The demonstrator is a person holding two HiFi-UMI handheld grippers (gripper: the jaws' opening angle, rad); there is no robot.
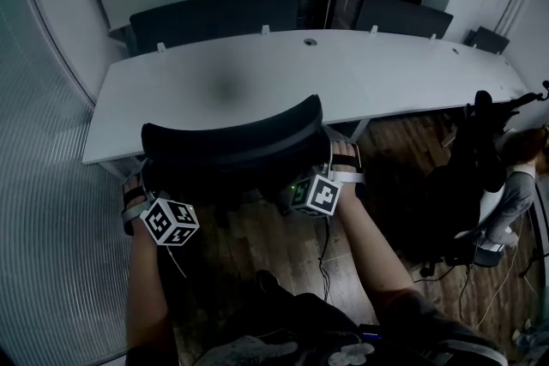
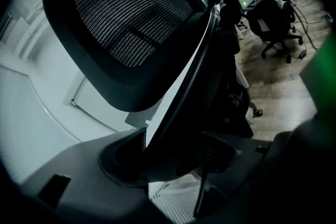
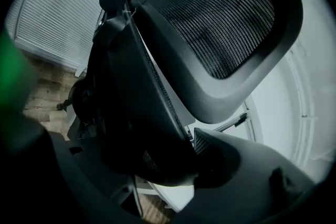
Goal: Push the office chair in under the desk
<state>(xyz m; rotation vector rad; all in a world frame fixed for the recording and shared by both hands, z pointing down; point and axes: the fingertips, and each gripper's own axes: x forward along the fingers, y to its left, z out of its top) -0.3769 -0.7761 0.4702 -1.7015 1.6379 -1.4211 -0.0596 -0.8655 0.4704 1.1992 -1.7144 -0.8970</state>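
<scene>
A black office chair (image 1: 232,146) stands at the near edge of the long white desk (image 1: 257,73), its mesh back towards me. My left gripper (image 1: 159,200) is at the back's left edge and my right gripper (image 1: 316,177) at its right edge. In the left gripper view the jaws of the left gripper (image 2: 168,157) are shut on the chair's dark back frame (image 2: 191,76), below the mesh headrest (image 2: 121,23). In the right gripper view the right gripper (image 3: 173,160) is likewise shut on the back frame (image 3: 136,92), with the headrest (image 3: 226,23) above.
Two dark chairs (image 1: 214,17) (image 1: 403,13) stand behind the desk. Another black chair (image 1: 472,150) and a seated person (image 1: 515,193) are at the right. A slatted wall (image 1: 43,184) runs along the left. Cables lie on the wooden floor (image 1: 403,210).
</scene>
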